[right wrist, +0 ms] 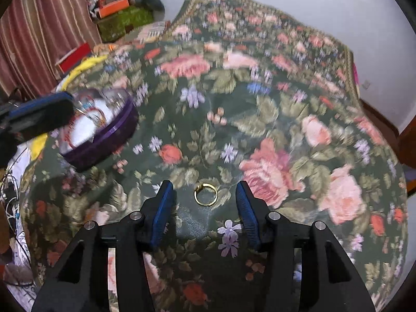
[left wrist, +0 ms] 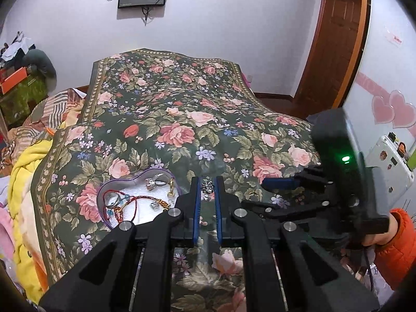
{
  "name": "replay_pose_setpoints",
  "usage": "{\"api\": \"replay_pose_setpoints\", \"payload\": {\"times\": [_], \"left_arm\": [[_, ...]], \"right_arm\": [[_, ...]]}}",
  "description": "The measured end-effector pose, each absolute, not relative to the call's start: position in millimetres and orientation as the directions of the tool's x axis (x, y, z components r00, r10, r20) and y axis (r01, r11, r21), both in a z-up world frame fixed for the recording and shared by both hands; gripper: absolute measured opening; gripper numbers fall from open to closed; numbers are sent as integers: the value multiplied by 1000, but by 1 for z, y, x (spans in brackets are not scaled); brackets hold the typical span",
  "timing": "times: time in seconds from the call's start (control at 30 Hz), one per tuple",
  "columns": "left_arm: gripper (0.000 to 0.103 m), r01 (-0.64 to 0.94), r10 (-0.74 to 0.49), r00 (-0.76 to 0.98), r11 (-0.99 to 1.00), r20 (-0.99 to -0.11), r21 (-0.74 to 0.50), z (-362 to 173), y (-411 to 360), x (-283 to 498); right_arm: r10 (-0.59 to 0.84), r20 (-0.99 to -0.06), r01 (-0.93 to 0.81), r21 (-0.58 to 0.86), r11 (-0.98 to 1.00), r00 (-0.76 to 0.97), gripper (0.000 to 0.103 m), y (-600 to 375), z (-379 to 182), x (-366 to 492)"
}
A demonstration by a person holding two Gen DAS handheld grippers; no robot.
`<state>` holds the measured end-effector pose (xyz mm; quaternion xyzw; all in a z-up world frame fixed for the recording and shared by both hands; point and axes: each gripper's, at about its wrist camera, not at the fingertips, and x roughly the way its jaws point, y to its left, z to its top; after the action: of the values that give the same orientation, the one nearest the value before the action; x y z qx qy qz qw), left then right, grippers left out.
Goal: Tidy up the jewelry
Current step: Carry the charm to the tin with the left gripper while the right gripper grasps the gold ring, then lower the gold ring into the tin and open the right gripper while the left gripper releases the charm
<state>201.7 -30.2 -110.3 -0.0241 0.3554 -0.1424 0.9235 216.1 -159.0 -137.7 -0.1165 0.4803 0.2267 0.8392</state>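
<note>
A purple heart-shaped box [left wrist: 102,192] with white lining holds several rings and red cord bracelets; it also shows in the right wrist view [right wrist: 104,140], blurred. My left gripper [left wrist: 208,186] is shut on a small silver sparkly piece [left wrist: 208,187], just right of the box. A gold ring [right wrist: 206,194] lies flat on the floral cloth; it shows small in the left wrist view [left wrist: 253,195]. My right gripper [right wrist: 205,189] is open, its blue pads [right wrist: 162,208] on either side of the gold ring, low over the cloth.
A floral cloth [left wrist: 182,119] covers the raised surface. Yellow and striped bedding [left wrist: 26,176] is piled at the left. The right gripper's body [left wrist: 335,169] and an orange-sleeved hand [left wrist: 395,236] sit to the right. Boxes [right wrist: 122,15] stand far left.
</note>
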Motion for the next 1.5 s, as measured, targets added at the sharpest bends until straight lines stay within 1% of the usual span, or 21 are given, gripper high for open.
{"api": "replay_pose_setpoints", "payload": {"times": [0.03, 0.07, 0.13, 0.17, 0.2, 0.5, 1.0, 1.23, 1.5], "left_arm": [[8, 243, -283, 706, 958, -650, -153, -112, -28, 203], [8, 242, -285, 705, 957, -650, -157, -113, -27, 204], [8, 239, -288, 704, 957, -649, -165, -114, -25, 205], [8, 239, -290, 704, 956, -649, -168, -115, -25, 205], [8, 238, -291, 704, 956, -648, -171, -115, -25, 205], [8, 222, -280, 724, 960, -631, -171, -108, -15, 197], [8, 138, -212, 781, 976, -588, -170, -85, 28, 185], [8, 107, -199, 783, 977, -590, -187, -89, 47, 185], [8, 97, -209, 763, 973, -612, -211, -104, 56, 189]], "right_arm": [[261, -859, -489, 15, 872, 440, 39, -159, -139, 217], [253, -861, -488, 6, 873, 441, 36, -158, -139, 217], [250, -863, -493, 1, 870, 440, 23, -157, -140, 218], [250, -863, -495, 1, 869, 439, 19, -156, -141, 218], [252, -862, -497, 0, 868, 439, 17, -156, -141, 218], [286, -825, -487, 15, 873, 488, 17, -157, -123, 206], [434, -714, -550, 82, 831, 549, 17, -120, -68, 195], [477, -705, -584, 110, 804, 525, 17, -98, -69, 197], [504, -722, -619, 135, 774, 474, 17, -74, -86, 198]]}}
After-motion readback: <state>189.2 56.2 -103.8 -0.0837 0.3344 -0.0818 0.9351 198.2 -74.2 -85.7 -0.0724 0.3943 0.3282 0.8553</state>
